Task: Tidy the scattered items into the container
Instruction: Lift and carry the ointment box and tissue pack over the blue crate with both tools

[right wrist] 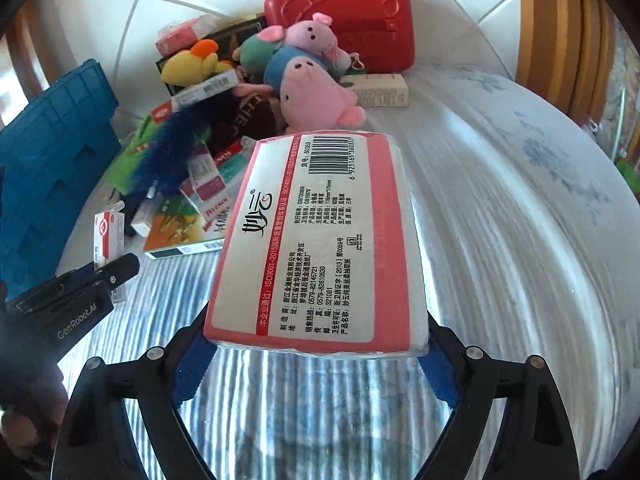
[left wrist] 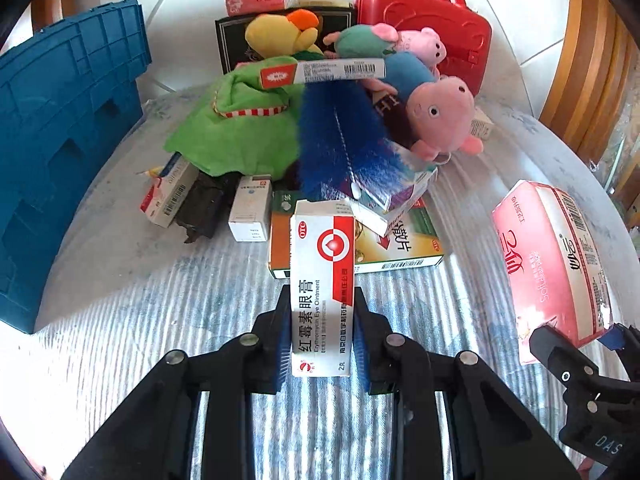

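My left gripper [left wrist: 322, 320] is shut on a white and red eye ointment box [left wrist: 323, 280], held above the table. My right gripper [right wrist: 316, 344] is shut on a pink tissue pack [right wrist: 320, 240], held above the table; the pack also shows in the left wrist view [left wrist: 552, 264]. The blue crate [left wrist: 60, 140] stands at the left. A heap of scattered items lies ahead: a pink pig plush [left wrist: 440, 116], a blue brush [left wrist: 344, 140], a green cloth [left wrist: 240, 128], a yellow duck plush [left wrist: 280, 32] and several medicine boxes [left wrist: 248, 212].
A red case [left wrist: 432, 20] stands at the back of the heap. A flat orange and green box [left wrist: 360, 248] lies under the ointment box. A white box [right wrist: 380, 90] lies right of the pig. Wooden chairs [left wrist: 592, 60] stand beyond the table's right edge.
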The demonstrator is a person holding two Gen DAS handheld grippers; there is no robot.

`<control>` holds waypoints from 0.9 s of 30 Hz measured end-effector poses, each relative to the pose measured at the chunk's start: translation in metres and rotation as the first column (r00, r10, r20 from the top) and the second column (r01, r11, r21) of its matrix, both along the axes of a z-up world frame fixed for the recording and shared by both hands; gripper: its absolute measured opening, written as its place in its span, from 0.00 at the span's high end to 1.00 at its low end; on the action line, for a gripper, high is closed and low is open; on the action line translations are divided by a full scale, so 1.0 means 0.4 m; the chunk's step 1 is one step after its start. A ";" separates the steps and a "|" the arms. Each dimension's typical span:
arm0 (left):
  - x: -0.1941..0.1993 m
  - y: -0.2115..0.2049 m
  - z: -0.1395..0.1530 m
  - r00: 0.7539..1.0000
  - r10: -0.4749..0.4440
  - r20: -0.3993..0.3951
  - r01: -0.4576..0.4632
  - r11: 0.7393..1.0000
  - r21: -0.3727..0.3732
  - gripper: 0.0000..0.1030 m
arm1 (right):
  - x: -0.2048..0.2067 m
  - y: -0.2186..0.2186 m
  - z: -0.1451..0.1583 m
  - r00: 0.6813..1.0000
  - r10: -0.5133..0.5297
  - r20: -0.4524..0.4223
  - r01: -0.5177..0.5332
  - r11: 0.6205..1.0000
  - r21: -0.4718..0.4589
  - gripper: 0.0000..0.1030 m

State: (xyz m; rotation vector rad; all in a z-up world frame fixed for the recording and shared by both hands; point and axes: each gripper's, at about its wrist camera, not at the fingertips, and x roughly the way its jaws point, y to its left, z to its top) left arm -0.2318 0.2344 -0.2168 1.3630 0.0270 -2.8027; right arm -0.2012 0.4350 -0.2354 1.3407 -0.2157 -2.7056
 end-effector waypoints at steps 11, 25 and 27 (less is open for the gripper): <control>0.133 -0.096 0.276 0.977 0.103 -0.185 -0.115 0.992 -0.055 0.75 | 0.032 -0.134 0.252 0.955 0.208 -0.213 -0.219 0.975 -0.029 0.13; 0.301 -0.559 0.558 0.872 0.203 -0.445 -0.273 0.957 -0.100 0.75 | 0.090 -0.610 0.547 0.804 0.389 -0.450 -0.443 0.896 -0.016 0.12; 0.307 -0.670 0.592 0.860 0.198 -0.470 -0.291 0.947 -0.134 0.75 | 0.088 -0.722 0.586 0.792 0.390 -0.469 -0.447 0.894 -0.013 0.13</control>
